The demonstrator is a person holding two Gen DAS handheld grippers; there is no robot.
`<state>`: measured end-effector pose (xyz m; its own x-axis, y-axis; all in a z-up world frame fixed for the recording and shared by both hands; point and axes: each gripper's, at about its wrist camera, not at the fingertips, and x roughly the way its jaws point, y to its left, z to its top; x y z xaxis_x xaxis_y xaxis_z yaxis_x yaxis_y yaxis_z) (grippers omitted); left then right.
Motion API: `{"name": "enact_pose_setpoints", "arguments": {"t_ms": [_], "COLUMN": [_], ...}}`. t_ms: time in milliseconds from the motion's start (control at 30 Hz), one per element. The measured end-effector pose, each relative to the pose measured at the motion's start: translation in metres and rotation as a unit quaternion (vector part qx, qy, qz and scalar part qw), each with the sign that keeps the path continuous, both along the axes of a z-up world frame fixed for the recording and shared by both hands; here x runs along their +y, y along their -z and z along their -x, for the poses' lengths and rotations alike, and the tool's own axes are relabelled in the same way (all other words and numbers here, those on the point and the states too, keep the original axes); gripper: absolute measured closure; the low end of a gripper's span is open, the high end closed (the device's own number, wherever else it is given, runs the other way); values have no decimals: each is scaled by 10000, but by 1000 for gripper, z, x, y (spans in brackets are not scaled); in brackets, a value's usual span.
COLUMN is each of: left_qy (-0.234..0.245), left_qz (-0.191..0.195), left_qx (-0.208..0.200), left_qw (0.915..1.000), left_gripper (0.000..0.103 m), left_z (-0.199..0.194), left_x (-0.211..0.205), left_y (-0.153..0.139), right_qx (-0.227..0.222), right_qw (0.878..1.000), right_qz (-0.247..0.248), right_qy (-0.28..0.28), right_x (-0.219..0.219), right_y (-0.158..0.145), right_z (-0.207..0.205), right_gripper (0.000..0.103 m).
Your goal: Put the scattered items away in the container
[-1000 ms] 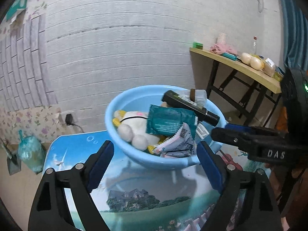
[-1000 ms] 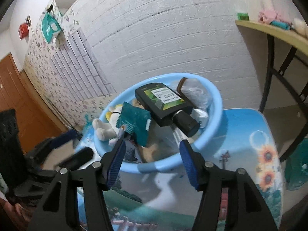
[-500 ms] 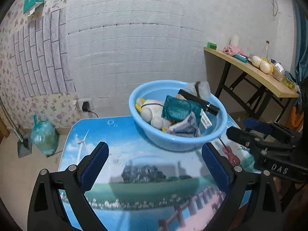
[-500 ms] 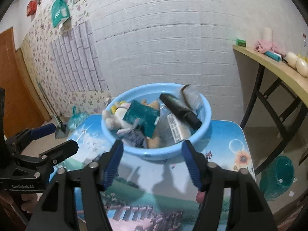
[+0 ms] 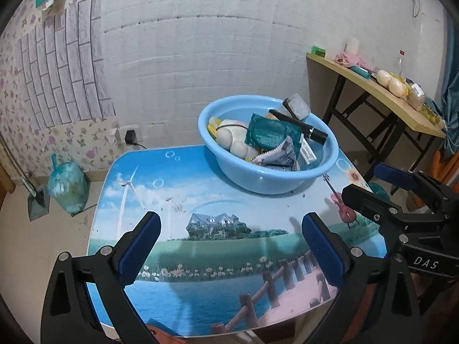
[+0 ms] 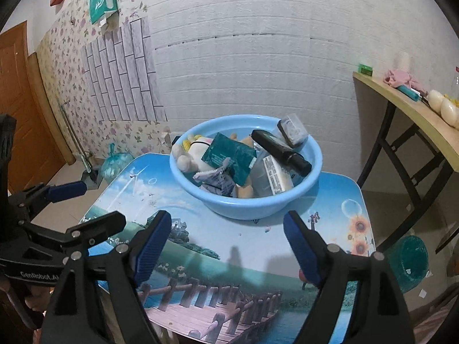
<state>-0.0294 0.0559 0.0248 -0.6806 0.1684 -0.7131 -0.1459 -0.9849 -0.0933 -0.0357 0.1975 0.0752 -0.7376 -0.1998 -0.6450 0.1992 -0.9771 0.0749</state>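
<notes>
- Both claws hang over the near end of the picture-printed table (image 5: 200, 200): the left gripper (image 5: 229, 246) spread wide and holding nothing, the right gripper (image 6: 226, 246) also apart and bare, its jaws having just been opening.
- Farther back on the table sits the blue basin (image 6: 287, 200), with the dark bottle (image 6: 281, 150), teal packet (image 6: 229, 154) and plush toy (image 5: 232, 140) heaped inside.

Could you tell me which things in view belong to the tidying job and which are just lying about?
Job:
blue basin
teal sachet
black bottle
plush toy
left gripper and right gripper, both open and empty

Lying about:
side table
green bag
dustpan
</notes>
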Motion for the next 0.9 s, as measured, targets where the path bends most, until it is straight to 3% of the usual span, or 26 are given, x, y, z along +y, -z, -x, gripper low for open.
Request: {"name": "enact_pose_setpoints", "arguments": {"t_ms": [600,900], "left_qy": [-107,21], "left_qz": [248,345], "left_qx": [-65,321], "left_qw": [9996,9989], "left_gripper": [4,3], "left_z": [4,-3], "left_x": [2,6], "left_y": [8,4], "right_qx": [-34,-75], "right_qw": [9999,9998], "right_qz": [77,86], "right_qy": [120,170], "right_x": [5,7], "right_y": [2,4], "right_z": [-2,0], "right_gripper": [20,20]}}
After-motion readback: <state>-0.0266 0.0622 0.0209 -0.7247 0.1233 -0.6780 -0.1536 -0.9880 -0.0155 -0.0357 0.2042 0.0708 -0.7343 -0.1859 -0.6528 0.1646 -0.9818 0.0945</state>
